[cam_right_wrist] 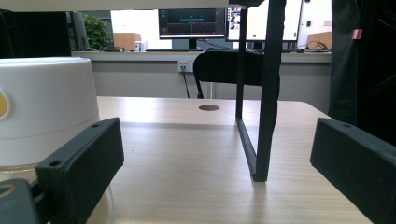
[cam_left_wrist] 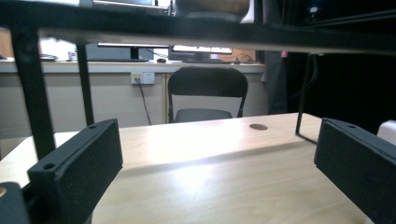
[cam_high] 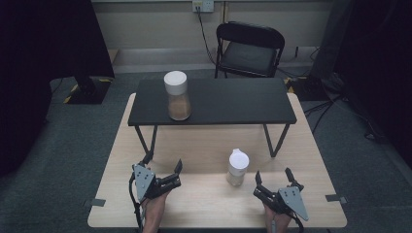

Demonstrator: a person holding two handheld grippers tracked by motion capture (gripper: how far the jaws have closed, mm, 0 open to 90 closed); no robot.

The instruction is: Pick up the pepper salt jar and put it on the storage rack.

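Small jar [cam_high: 237, 167]: upright on table [cam_high: 204, 204], axis vertical, just beside right gripper [cam_high: 273, 180] at its 10 o'clock. Left gripper [cam_high: 163, 164] farther, jar at its 3 o'clock. Both grippers: jaws apart, empty.

Light wooden worktop [cam_high: 204, 206] on a grey carpeted floor [cam_high: 63, 160]. Standing across its far half, a low black shelf [cam_high: 233, 99] on thin black metal legs. Near each front corner, a grey strip of tape [cam_high: 98, 202]. Beyond the far edge, a black folding chair [cam_high: 248, 51] facing the worktop. Behind it on the pale wall, a white socket [cam_high: 202, 5] with a dark cable [cam_high: 204, 34] hanging down. To either side, dark curtains; at the left, a black stand base [cam_high: 87, 91] edged with yellow-black tape. From the right gripper view: a round dark hole [cam_right_wrist: 208, 108] in the wood, a lit monitor [cam_right_wrist: 191, 22] on a far counter, a green plant [cam_right_wrist: 95, 31] at its left.
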